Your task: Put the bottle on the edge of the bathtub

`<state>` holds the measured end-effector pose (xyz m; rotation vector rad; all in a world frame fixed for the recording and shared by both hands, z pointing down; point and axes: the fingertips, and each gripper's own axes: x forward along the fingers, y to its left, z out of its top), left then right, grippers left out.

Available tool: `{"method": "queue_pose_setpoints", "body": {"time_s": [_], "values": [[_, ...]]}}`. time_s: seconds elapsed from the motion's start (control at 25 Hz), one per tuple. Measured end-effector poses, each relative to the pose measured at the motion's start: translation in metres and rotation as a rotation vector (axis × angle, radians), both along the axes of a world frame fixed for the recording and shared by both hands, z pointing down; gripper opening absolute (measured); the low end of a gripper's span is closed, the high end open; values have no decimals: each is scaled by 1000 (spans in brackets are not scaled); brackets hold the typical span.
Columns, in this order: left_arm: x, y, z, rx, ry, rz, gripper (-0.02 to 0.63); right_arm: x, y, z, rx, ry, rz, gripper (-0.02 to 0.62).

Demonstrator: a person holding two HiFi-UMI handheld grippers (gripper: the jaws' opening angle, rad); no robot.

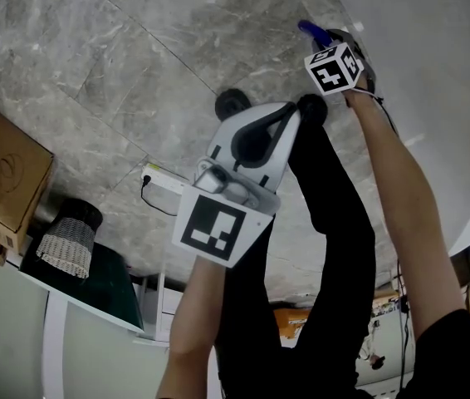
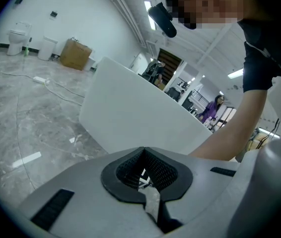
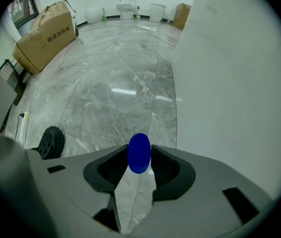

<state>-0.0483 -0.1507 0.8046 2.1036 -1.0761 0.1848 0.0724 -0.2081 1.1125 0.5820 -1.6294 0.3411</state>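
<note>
The right claw is clamping a small blue bottle between its two black ribbed pads, one jaw pressing on each side. From the claw's own camera the bottle is showing only as a smooth, glossy oval, taller than wide, so its long axis seems to be running ahead, out past the jaw tips. In the head view the bottle is poking out beyond the claw, slanting forward and to its left.

The bottle is hanging in the air just left of the bathtub, whose side is rising as a plain, smooth white wall to the right of the claw. Whether the two are touching cannot be told. Below and ahead of the claw, the floor is spreading out in large polished grey slabs with pale veining. A brown cardboard box is sitting far ahead to the claw's left.

The person's right forearm is stretching out straight and bare, carrying the claw well forward, with its marker cube facing the head camera. The left claw is hanging closer in, on a bare left forearm coming up from near the body. Its grey jaws are meeting at the tips and gripping nothing — only an open hollow is showing between the black mesh-textured pads.
</note>
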Motion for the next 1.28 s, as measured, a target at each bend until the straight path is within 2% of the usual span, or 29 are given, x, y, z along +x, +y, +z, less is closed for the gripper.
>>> {"method": "queue_pose_setpoints", "body": {"time_s": [0.76, 1.0, 1.28], "values": [[12, -1, -11, -2, -5, 20, 11, -4, -5, -26, -6, -24, -74, 143], [12, -4, -51, 26, -18, 0, 11, -12, -8, -81, 4, -61, -98, 143], [19, -5, -118, 75, -49, 1, 11, -24, 1, -171, 24, -114, -160, 143]]}}
